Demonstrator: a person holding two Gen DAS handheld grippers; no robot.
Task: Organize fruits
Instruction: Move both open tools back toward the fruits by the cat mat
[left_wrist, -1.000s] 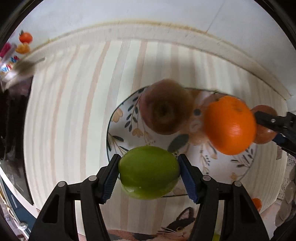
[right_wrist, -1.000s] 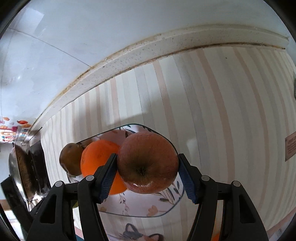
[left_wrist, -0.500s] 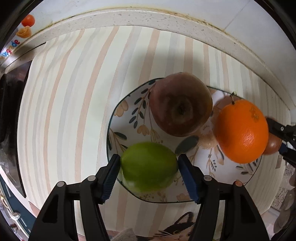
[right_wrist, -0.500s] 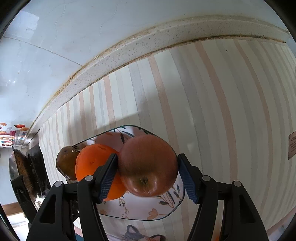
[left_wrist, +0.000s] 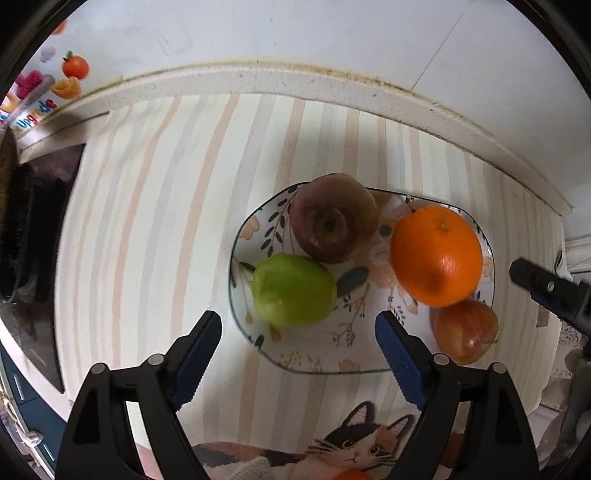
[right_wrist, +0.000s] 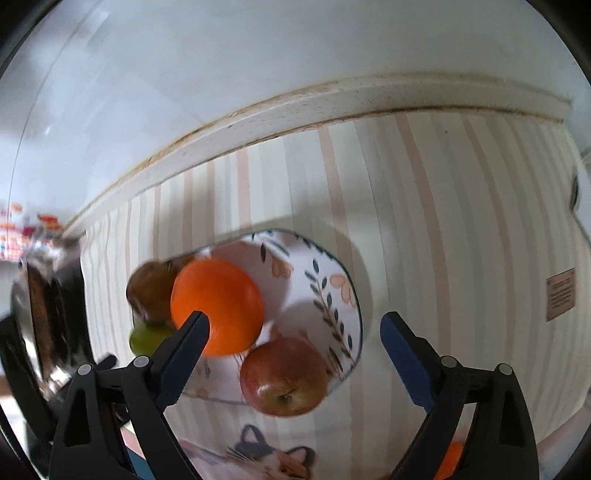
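A floral plate (left_wrist: 373, 354) on the striped cloth holds a green apple (left_wrist: 293, 290), a dark brown-red apple (left_wrist: 332, 223), an orange (left_wrist: 436, 256) and a red apple (left_wrist: 465, 330). My left gripper (left_wrist: 298, 345) is open and empty, just in front of the green apple. My right gripper (right_wrist: 293, 345) is open and empty above the red apple (right_wrist: 284, 376), which lies on the near rim of the plate (right_wrist: 332, 291). The orange (right_wrist: 218, 306), the brown apple (right_wrist: 151, 295) and the green apple (right_wrist: 146, 338) show behind its left finger. The right gripper's finger (left_wrist: 546, 291) shows at the right edge.
A raised speckled ledge (left_wrist: 295, 79) and white wall bound the counter at the back. A dark stove top (left_wrist: 33, 229) lies to the left. A cat picture (left_wrist: 354, 448) is on the cloth's near edge. A small orange fruit (right_wrist: 448, 459) lies near the front.
Both grippers have opened and pulled back. The green apple and the red apple now lie on the plate, no longer held.
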